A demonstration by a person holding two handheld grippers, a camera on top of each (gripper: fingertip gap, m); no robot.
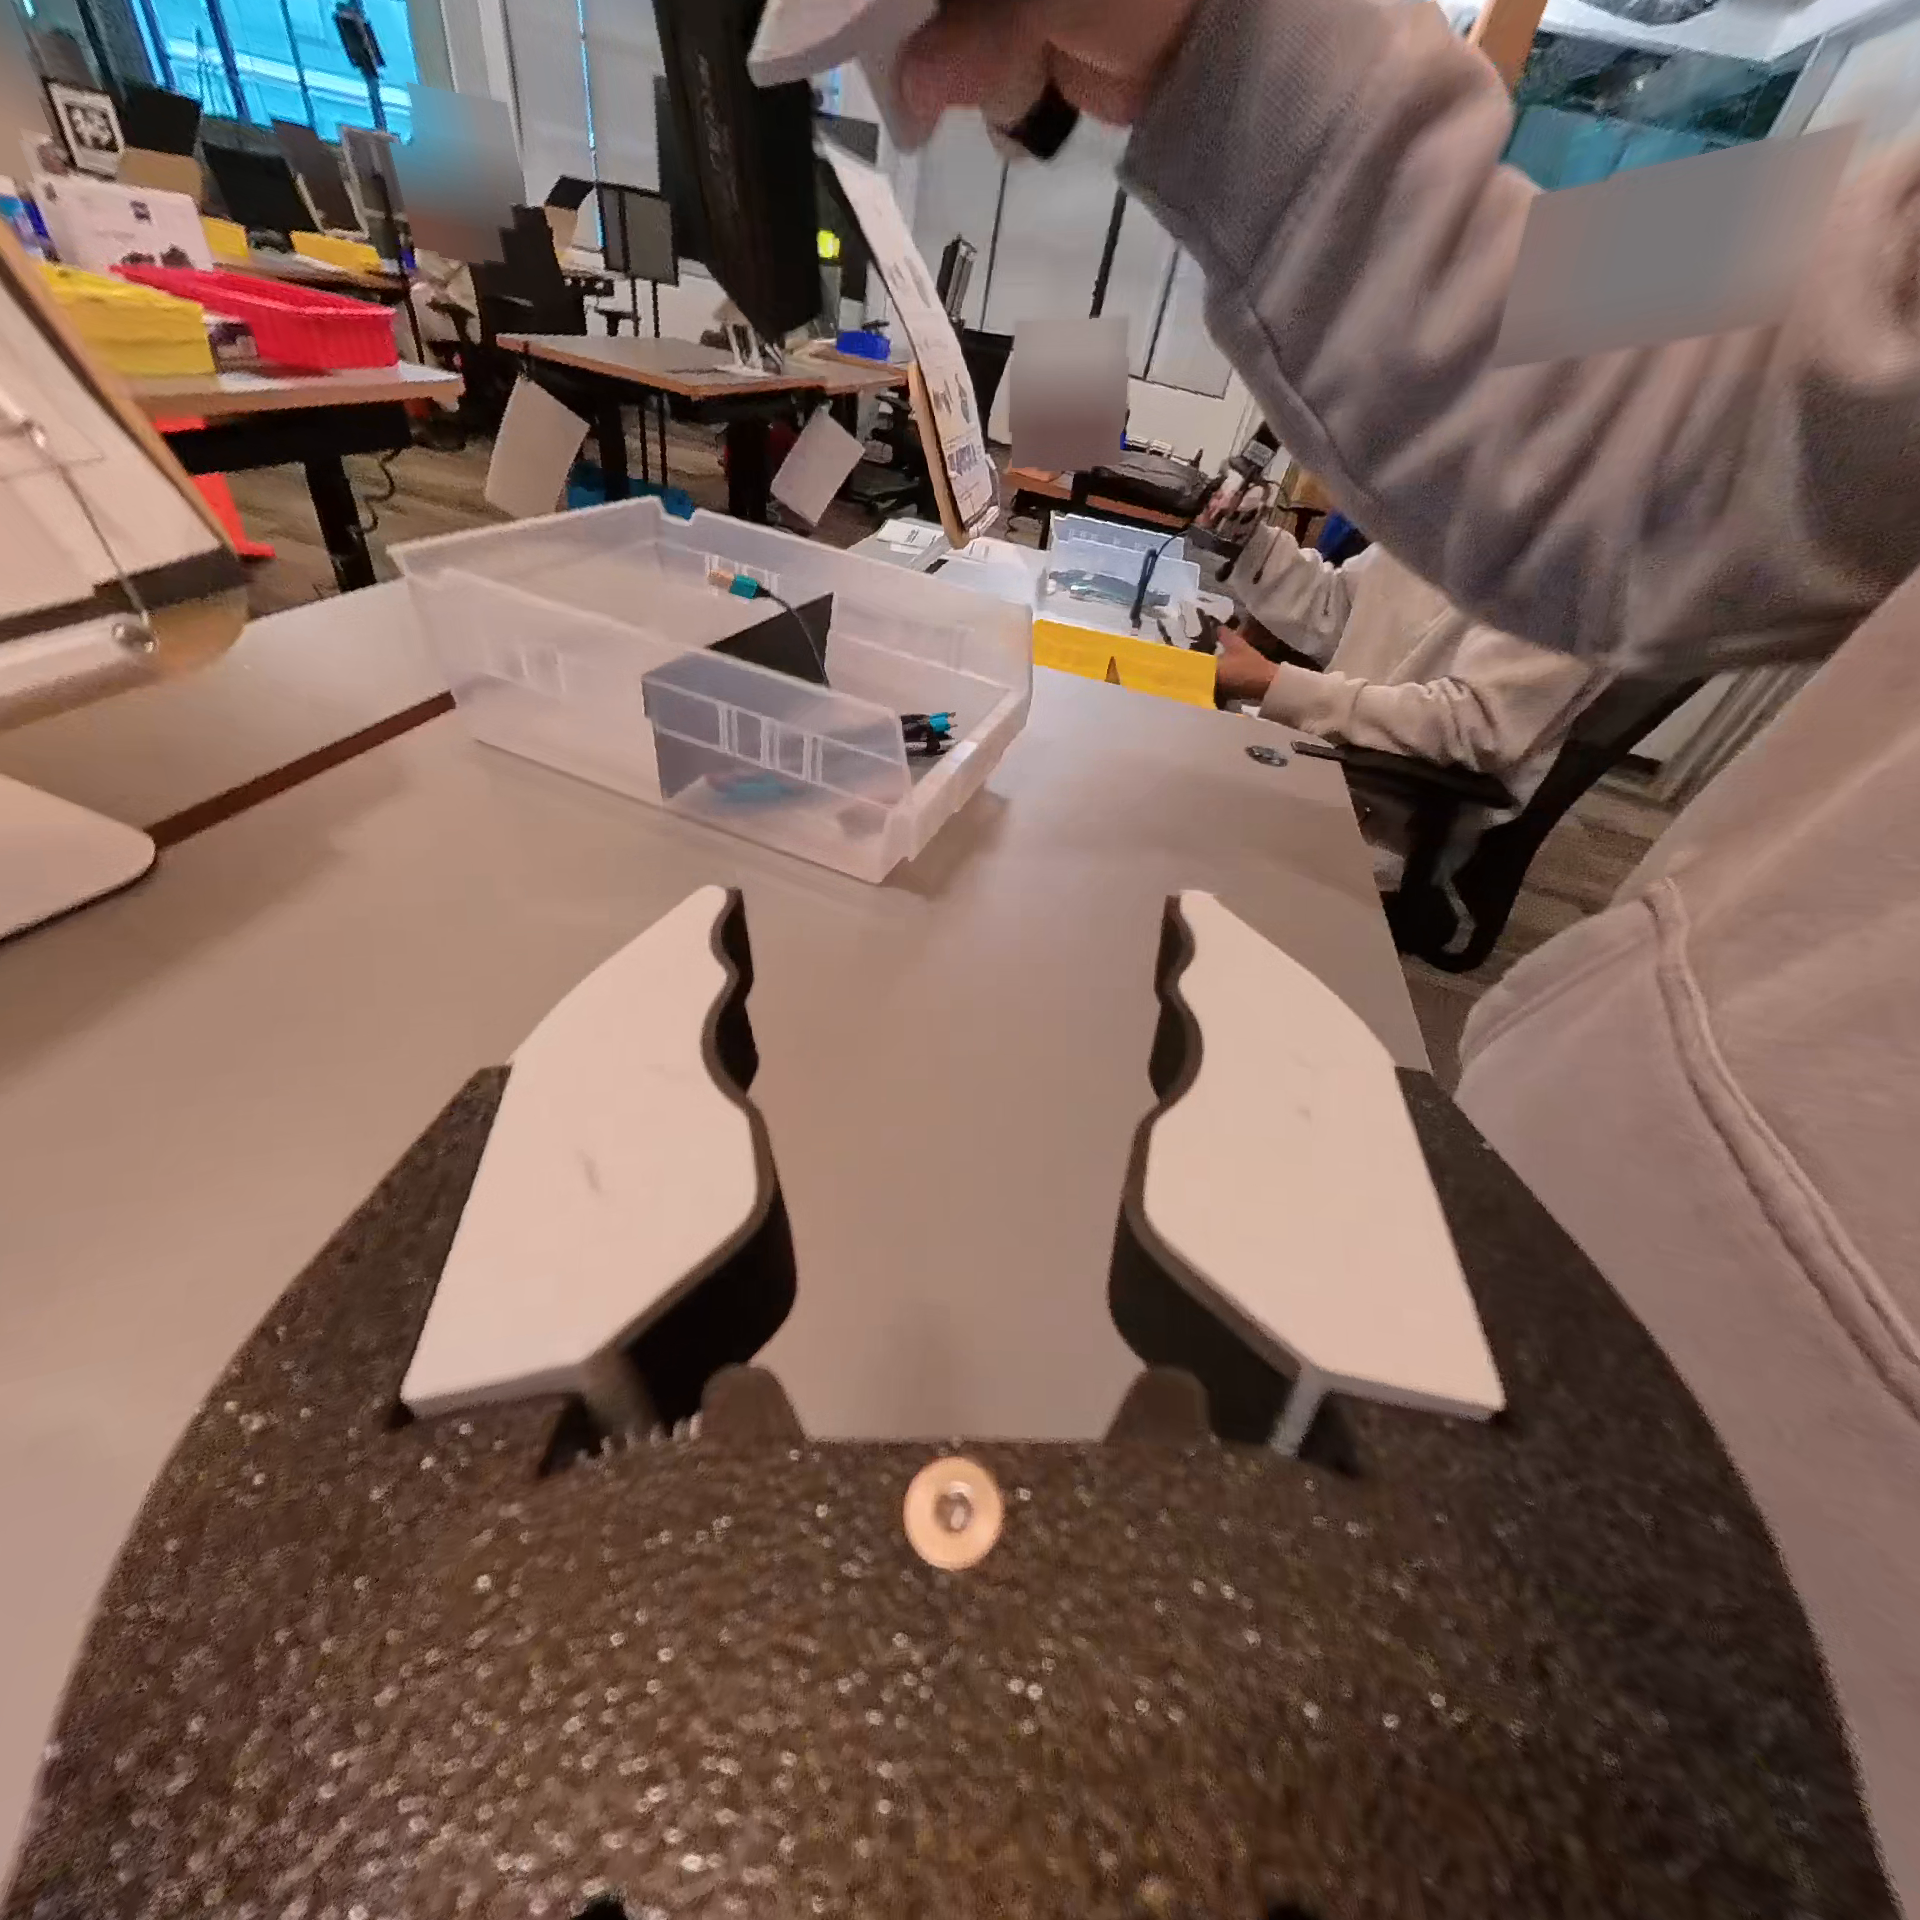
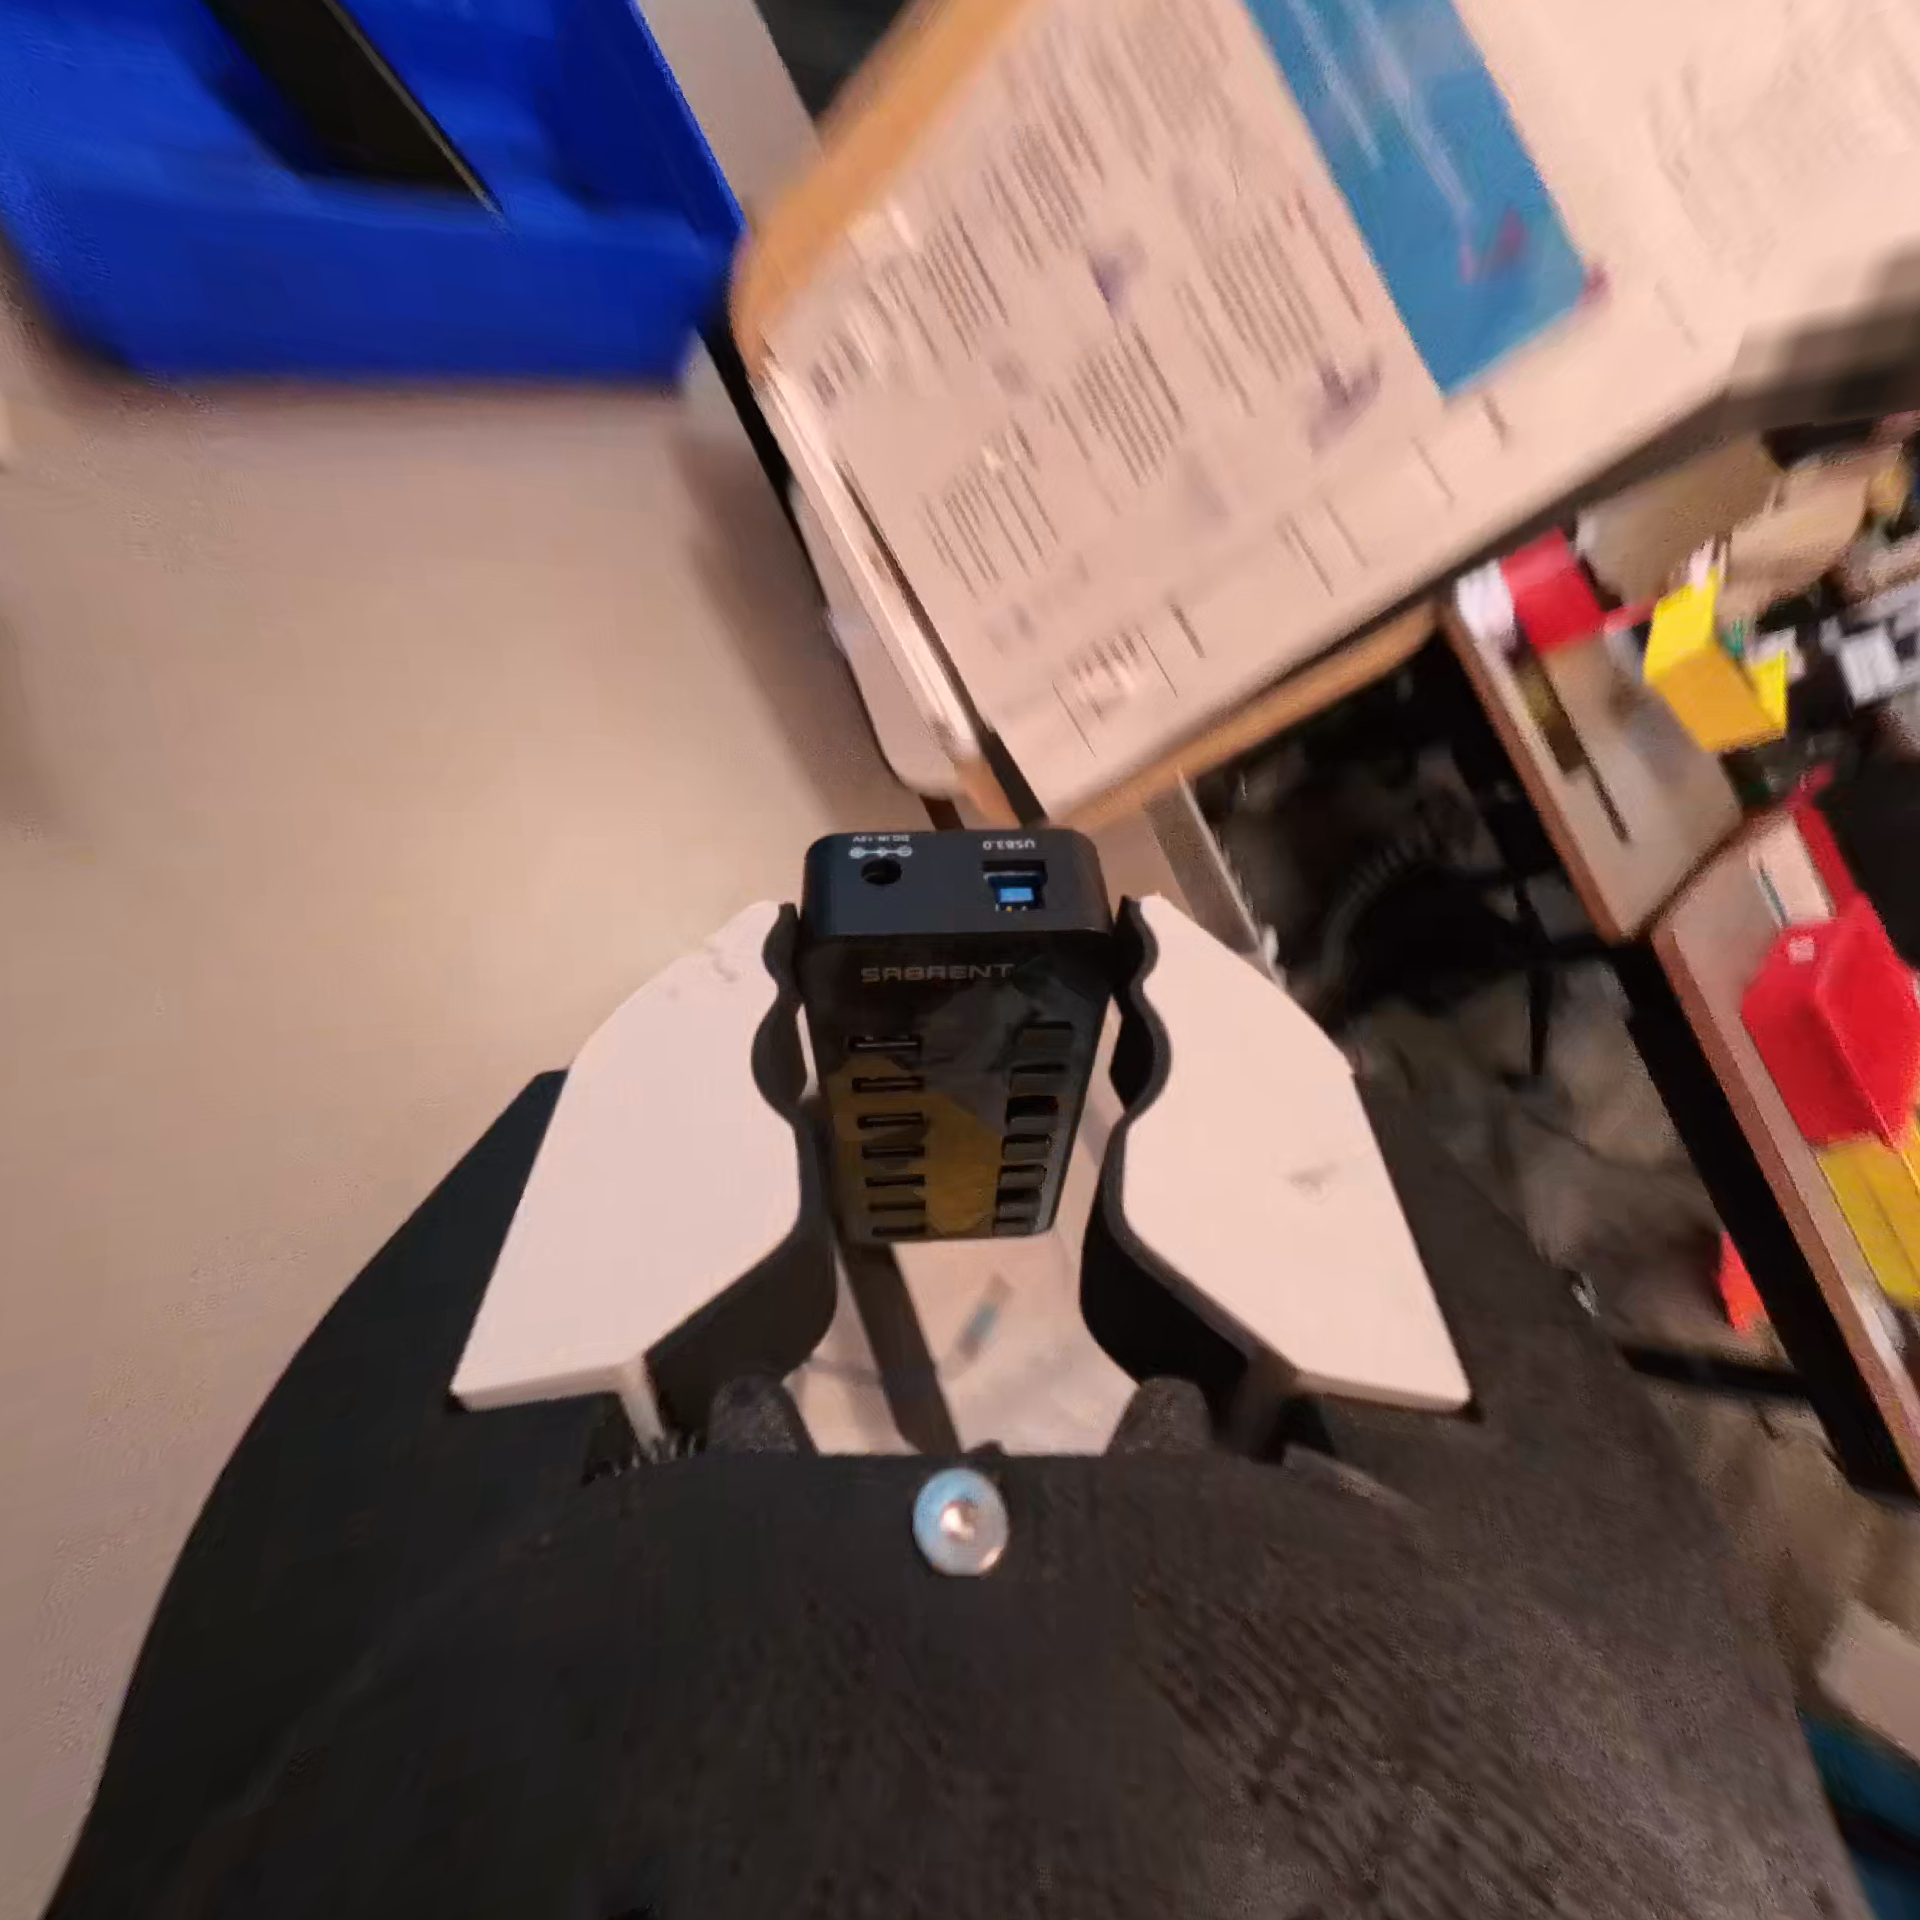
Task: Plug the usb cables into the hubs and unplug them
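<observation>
Between the two fingers of the right hand-held gripper [image 2: 954,925] sits a black USB hub [image 2: 951,1039], clamped on its long side walls and carried clear of the surface [image 2: 364,727]. The hub's long axis runs straight forward along the fingers. The end face with a round socket and a blue port points away from the camera, and two rows of slot ports face upward toward it. No cable is seen in any port. The background in this view is smeared, so the hub's height above the surface cannot be judged.

The left hand-held gripper [image 1: 951,914] has its fingers spread wide apart with nothing between them, low over the grey surface [image 1: 312,1039]. Directly ahead of it, somewhat apart, stands a clear plastic bin [image 1: 717,675] holding a smaller clear divider box [image 1: 769,738]. Black cable [image 1: 800,634] with teal connectors [image 1: 743,590] lies inside, one connector near the bin's far wall, others near its right front end [image 1: 935,724].

Judgement: the cables lie forward of the empty left gripper, which is the nearer one to fetch a plug. The coming insertion depends on bringing a plug down square onto the upward-facing ports. Whether the hub should be set down first cannot be determined.
</observation>
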